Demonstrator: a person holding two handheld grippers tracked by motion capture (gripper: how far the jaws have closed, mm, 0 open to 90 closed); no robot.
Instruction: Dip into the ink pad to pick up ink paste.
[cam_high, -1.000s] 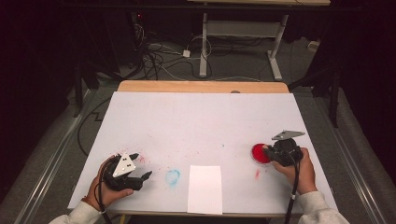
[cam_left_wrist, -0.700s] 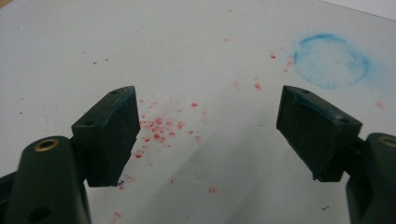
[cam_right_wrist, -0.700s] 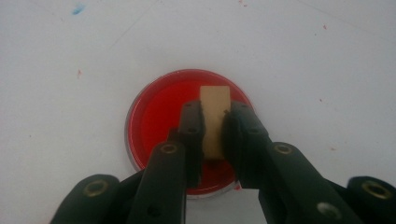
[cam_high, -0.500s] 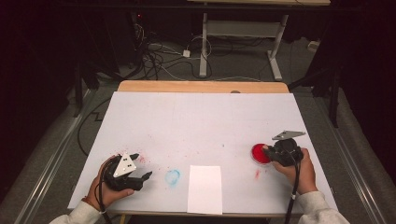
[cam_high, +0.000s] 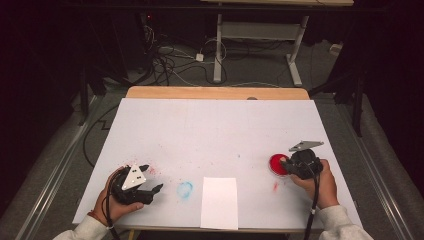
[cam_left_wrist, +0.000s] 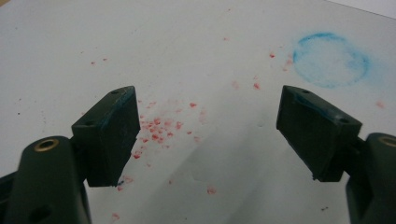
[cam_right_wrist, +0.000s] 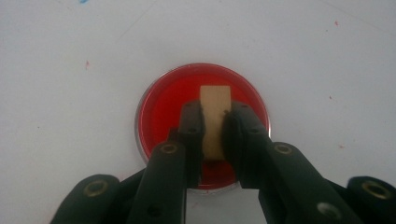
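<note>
A: We start at the small tan block. It stands upright over the red dish, pinched between the two pads of the right claw, which is closed tight on it. Whether its lower end touches the red surface we cannot tell.

B: And the dish's place on the table?

A: From the high view the red dish sits toward four o'clock of the white sheet, with the right claw at its three o'clock edge.

B: The other hand?

A: The left claw stands wide open over the table with nothing between its pads; blue tint shows on their inner faces. In the high view the left claw lies toward eight o'clock.

B: What marks the work done so far?

A: We note a blue ring print and scattered red specks on the sheet. A blank white card lies at six o'clock, between the hands, with no mark on it that we can see.

B: So how far along?

A: We judge it early: the block appears to be taking colour at the dish, and any pressing onto the card remains to be done.

B: Any labels or writing?

A: None that we can read on dish, block, card or claws.
</note>
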